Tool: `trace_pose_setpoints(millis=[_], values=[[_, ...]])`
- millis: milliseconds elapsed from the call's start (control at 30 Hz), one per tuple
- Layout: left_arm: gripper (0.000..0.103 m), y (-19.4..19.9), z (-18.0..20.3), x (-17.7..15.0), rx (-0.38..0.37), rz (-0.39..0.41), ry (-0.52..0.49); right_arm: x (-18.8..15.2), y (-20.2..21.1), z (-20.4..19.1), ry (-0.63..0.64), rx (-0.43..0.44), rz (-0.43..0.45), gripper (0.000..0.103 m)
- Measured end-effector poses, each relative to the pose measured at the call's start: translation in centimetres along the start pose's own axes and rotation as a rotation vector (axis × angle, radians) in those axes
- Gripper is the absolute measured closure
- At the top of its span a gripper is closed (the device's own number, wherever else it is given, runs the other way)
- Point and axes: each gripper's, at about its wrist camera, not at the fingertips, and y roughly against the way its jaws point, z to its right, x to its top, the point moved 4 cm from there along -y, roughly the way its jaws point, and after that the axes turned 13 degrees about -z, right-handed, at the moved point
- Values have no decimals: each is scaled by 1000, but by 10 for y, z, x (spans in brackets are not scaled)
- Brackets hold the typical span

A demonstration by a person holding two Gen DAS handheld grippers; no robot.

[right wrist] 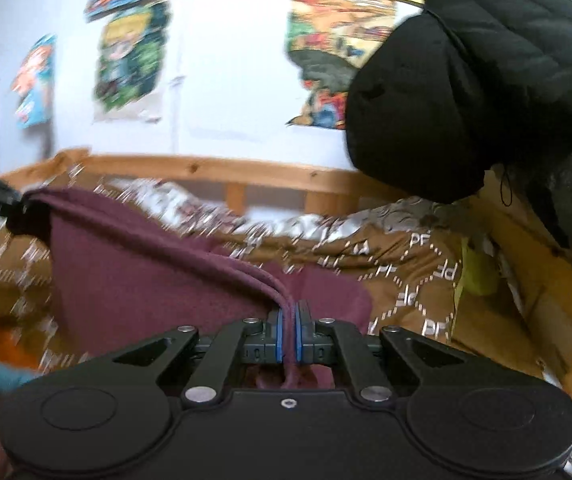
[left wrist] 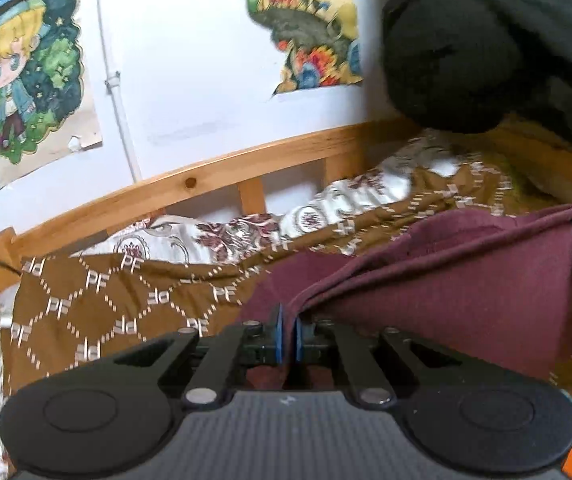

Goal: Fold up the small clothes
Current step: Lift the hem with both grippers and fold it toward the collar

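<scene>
Left gripper (left wrist: 288, 334): blue-padded fingers (left wrist: 278, 334) pressed together on an edge of the maroon garment (left wrist: 466, 280). The cloth runs from the pinch out to the right of the left wrist view, where its far corner is taken up by the other gripper, seen only as a dark shape at the frame edge.

Right gripper (right wrist: 288, 336): fingers (right wrist: 279, 336) likewise pinching the maroon garment (right wrist: 133, 264), the hem bunched between the pads and a fold of it hanging down behind them. From this pinch the hemmed edge runs up and to the left to the left gripper (right wrist: 5, 208), which holds the opposite corner.

Garment position: held between the two grippers and lifted above the bed; the panel hangs below the held edge, and a further part lies lower, beyond the fingers, over the brown patterned bedspread (left wrist: 97, 300). Whether that lower part touches the bedspread cannot be told.

Surroundings: white floral sheet (left wrist: 213, 236) shows past the bedspread, against the wooden bed rail (left wrist: 221, 172). Cartoon posters (left wrist: 29, 80) on the white wall. A black padded garment (right wrist: 478, 80) hangs at upper right. Right wrist view is motion-blurred on the left side.
</scene>
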Motion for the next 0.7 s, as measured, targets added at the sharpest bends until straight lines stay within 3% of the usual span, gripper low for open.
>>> trace_pose_setpoints(millis=[267, 433, 700], values=[[96, -101, -18, 48, 75, -89, 36, 51, -109, 21, 27, -59, 36, 96], [96, -158, -22, 56, 83, -184, 81, 51, -168, 31, 30, -62, 11, 95], [94, -200, -20, 55, 70, -259, 87, 35, -220, 42, 29, -49, 4, 89]])
